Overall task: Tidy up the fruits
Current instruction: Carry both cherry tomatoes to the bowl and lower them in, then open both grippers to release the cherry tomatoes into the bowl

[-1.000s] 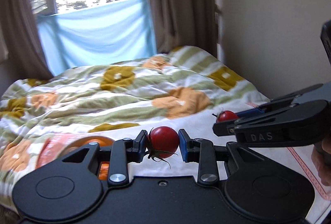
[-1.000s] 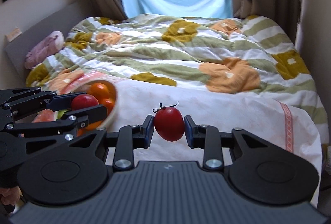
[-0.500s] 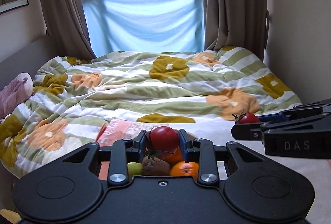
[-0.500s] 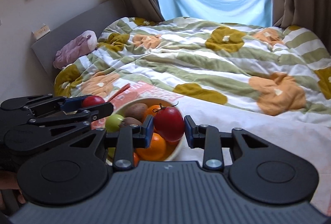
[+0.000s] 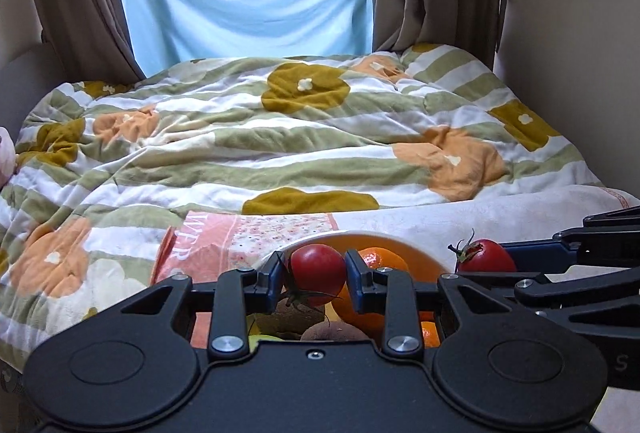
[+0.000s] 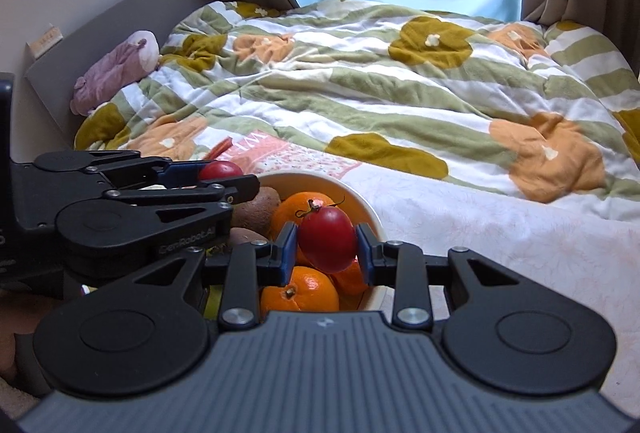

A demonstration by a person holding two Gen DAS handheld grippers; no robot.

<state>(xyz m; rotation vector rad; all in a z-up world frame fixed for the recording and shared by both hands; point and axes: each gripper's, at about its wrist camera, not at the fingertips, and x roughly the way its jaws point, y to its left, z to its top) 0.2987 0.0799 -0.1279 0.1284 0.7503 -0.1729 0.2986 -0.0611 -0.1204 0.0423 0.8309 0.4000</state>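
Left gripper (image 5: pixel 317 275) clamped on a tomato (image 5: pixel 316 268), lower centre of frame, over the bowl (image 6: pixel 362 203). Right gripper (image 6: pixel 327 246) clamped on another tomato (image 6: pixel 327 239), centre frame, above oranges (image 6: pixel 299 291).

We see a bowl (image 6: pixel 362 203) of oranges (image 6: pixel 302 207) and kiwis (image 6: pixel 260 203) on the near edge of the bed (image 6: pixel 520 245), a magazine (image 6: pixel 288 153) just behind it, a plush toy (image 6: pixel 116 73) far left.
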